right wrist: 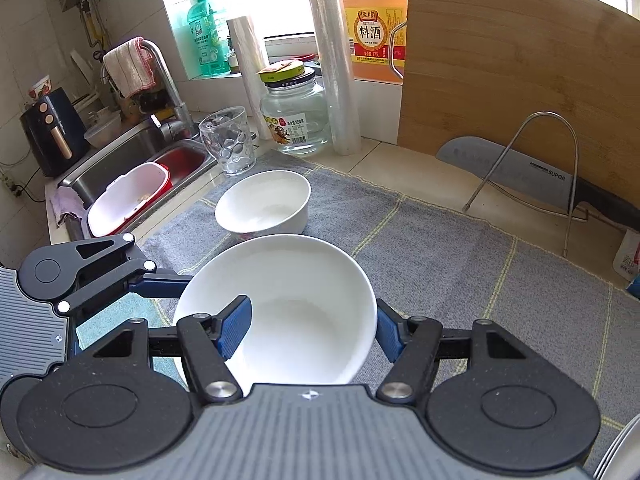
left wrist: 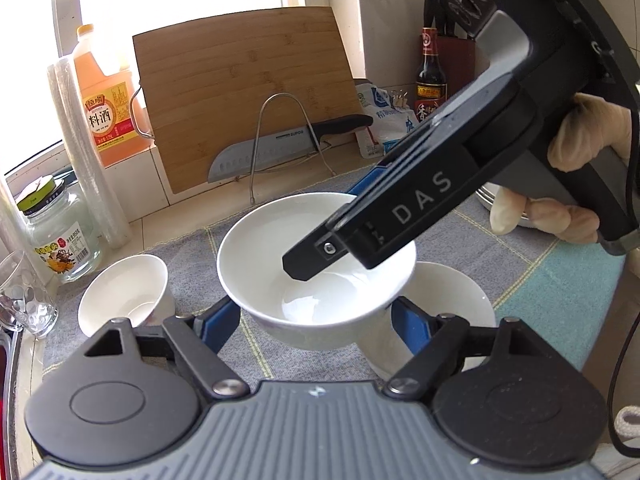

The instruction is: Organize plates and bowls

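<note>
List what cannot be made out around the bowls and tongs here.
- Left wrist view: the tips of the left tongs vanish under the held bowl; whether they press it is unclear.
- Left wrist view: a second bowl is half hidden behind the held bowl.
- Right wrist view: metal rims at the bottom right are cut off by the frame edge; unidentifiable.

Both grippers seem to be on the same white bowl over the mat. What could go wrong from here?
1. The right gripper pinches only the wall of the raised white ceramic bowl, one finger inside; smooth glaze could slip.
2. The left gripper flanks the same bowl, so uneven motion between hands could twist it loose.
3. Another white bowl sits just below on the grey mat; a drop could chip both.
</note>
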`<act>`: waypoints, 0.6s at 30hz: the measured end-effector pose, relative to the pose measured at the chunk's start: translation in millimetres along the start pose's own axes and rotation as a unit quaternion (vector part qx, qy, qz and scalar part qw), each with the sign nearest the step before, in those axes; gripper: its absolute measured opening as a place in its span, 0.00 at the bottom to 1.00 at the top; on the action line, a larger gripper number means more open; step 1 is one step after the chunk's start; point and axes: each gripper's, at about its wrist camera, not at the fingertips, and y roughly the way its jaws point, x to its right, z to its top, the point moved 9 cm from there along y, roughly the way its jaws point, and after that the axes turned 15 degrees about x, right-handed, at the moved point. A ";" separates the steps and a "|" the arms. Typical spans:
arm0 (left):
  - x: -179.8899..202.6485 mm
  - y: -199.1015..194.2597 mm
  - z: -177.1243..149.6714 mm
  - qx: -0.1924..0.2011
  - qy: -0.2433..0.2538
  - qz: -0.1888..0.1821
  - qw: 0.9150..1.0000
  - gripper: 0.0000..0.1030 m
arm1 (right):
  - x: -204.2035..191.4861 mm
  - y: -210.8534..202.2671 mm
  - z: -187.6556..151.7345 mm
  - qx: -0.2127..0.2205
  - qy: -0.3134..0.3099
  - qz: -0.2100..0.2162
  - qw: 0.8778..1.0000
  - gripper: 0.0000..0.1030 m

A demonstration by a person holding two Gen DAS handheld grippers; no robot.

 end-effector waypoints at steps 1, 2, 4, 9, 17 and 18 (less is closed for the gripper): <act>2.7 -1.4 1.0 0.001 0.001 -0.004 1.000 0.80 | 0.2 -3.6 -1.9 0.001 0.000 -0.003 1.000 0.68; 4.9 -2.5 1.5 0.002 0.002 -0.007 1.000 0.80 | 0.5 -7.4 -4.0 0.002 0.001 -0.006 1.000 0.68; 11.5 -5.1 1.6 0.003 0.006 -0.014 1.000 0.80 | 1.6 -14.7 -8.3 0.002 0.006 -0.011 1.000 0.68; 23.9 -8.5 0.7 0.004 0.011 -0.032 0.999 0.80 | 3.7 -30.2 -18.8 0.003 0.011 -0.028 1.000 0.68; 44.9 -7.7 -5.0 -0.002 0.018 -0.057 0.998 0.80 | 11.2 -47.5 -34.1 0.002 0.024 -0.046 0.999 0.68; 47.1 -6.6 -5.8 -0.003 0.018 -0.060 0.998 0.80 | 12.7 -48.9 -36.6 0.001 0.027 -0.049 0.998 0.68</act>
